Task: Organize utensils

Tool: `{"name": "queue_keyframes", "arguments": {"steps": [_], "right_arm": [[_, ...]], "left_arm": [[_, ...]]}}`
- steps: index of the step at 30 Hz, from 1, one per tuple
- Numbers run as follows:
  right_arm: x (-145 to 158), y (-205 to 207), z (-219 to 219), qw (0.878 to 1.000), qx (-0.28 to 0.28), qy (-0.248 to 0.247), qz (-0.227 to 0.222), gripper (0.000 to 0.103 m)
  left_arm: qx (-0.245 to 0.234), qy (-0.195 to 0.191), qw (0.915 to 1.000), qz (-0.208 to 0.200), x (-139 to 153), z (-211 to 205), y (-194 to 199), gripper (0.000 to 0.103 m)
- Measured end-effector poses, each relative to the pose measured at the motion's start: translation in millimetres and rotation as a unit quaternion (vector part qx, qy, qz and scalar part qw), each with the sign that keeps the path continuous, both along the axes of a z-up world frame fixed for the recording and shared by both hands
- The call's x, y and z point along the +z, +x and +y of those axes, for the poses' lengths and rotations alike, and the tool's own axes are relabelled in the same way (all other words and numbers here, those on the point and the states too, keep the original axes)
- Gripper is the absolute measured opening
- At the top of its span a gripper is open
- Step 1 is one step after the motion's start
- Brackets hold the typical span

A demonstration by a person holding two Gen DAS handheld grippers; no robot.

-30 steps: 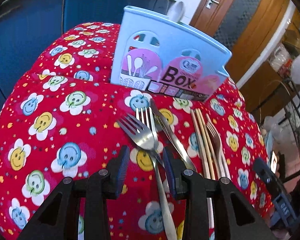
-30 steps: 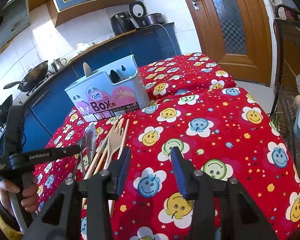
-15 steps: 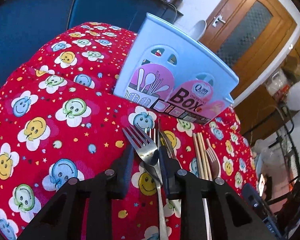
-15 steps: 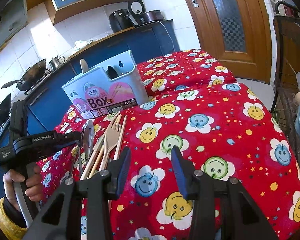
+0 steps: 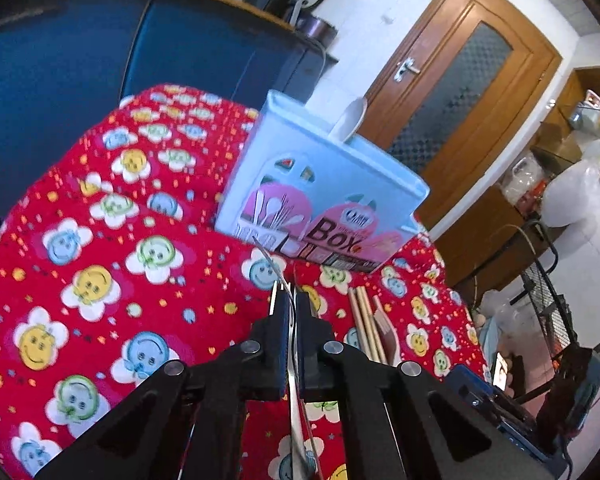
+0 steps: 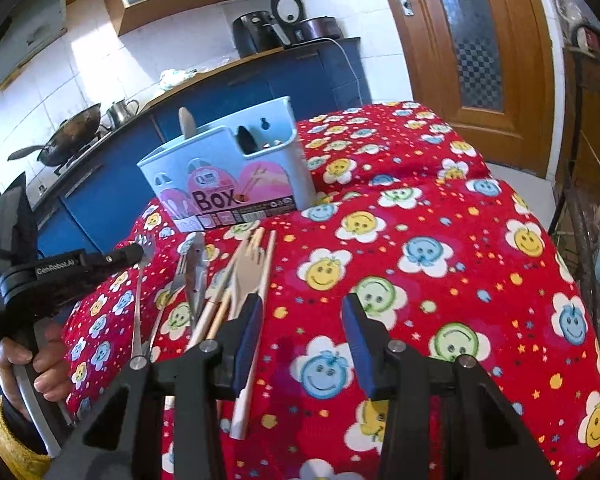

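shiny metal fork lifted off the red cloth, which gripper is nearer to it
Left. The left gripper has its fingers shut on the shiny metal fork, holding it above the red smiley tablecloth. The right gripper hangs open, apart, over the cloth.

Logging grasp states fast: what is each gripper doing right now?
Left gripper: closed on the metal fork, lifted off the red tablecloth.
Right gripper: open, holding nothing, above the tablecloth beside the wooden utensils.
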State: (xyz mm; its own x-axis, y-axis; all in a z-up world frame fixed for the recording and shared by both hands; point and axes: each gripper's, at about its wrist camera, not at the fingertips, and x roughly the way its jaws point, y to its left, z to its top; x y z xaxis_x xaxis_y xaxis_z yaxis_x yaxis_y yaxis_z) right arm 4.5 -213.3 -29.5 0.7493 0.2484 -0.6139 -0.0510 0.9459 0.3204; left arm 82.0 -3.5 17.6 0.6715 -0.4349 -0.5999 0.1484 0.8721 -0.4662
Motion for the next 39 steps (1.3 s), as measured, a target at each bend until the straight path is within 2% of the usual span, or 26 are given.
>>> {"name": "queue_keyframes", "arguments": {"steps": [5, 13, 19, 28, 29, 31, 33, 39], "right_arm": [[7, 5, 13, 1.000, 0.015, -0.008, 0.007, 0.045], [11, 14, 32, 0.999, 0.034, -0.012, 0.015, 0.045], [10, 26, 44, 0.998, 0.044, -0.020, 0.026, 0.045], [1, 52, 58, 0.996, 0.052, -0.045, 0.057, 0.045], [-1, 54, 59, 0.996, 0.053, -0.048, 0.062, 0.042], [-3, 58, 60, 0.995, 0.049, -0.053, 0.069, 0.031], [-5, 60, 59, 0.995, 0.047, -0.052, 0.075, 0.013], [2, 54, 52, 0.997, 0.040, -0.030, 0.060, 0.008]], "left_arm": [[0.006, 0.011, 0.9991, -0.040, 17, 8, -11, 0.002], [0.014, 0.004, 0.9970, -0.076, 37, 27, -26, 0.001], [0.019, 0.029, 0.9932, -0.111, 49, 32, -35, 0.001], [0.022, 0.028, 0.9922, -0.119, 49, 39, -38, 0.001], [0.023, 0.027, 0.9923, -0.118, 49, 40, -38, 0.001], [0.022, 0.025, 0.9924, -0.118, 48, 41, -38, 0.001], [0.020, 0.025, 0.9923, -0.119, 48, 41, -38, 0.001], [0.016, 0.023, 0.9920, -0.123, 50, 39, -40, 0.001]]}}
